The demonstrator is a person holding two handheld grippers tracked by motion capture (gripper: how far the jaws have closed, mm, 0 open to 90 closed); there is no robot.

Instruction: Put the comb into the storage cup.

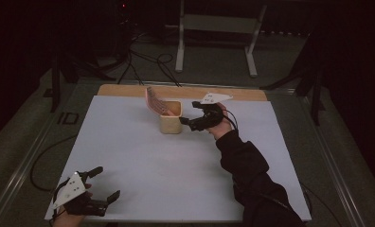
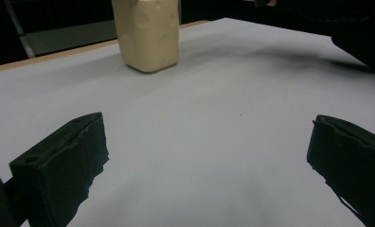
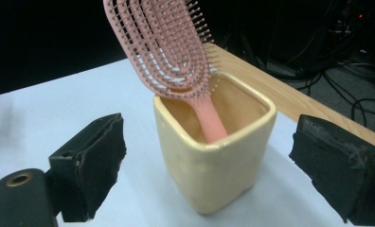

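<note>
While the pink plastic vented hairbrush (image 3: 169,47) is standing handle-down in the square cream ceramic cup (image 3: 214,156), leaning on the rim with its head sticking out, I am holding the right gripper (image 1: 189,116) just beside the cup, jaws apart and empty, lined up either side of it. The cup is sitting at the far middle of the white table sheet (image 1: 176,165). I am parking the left gripper (image 1: 105,183) at the near left corner, jaws apart, out of the way.
</note>
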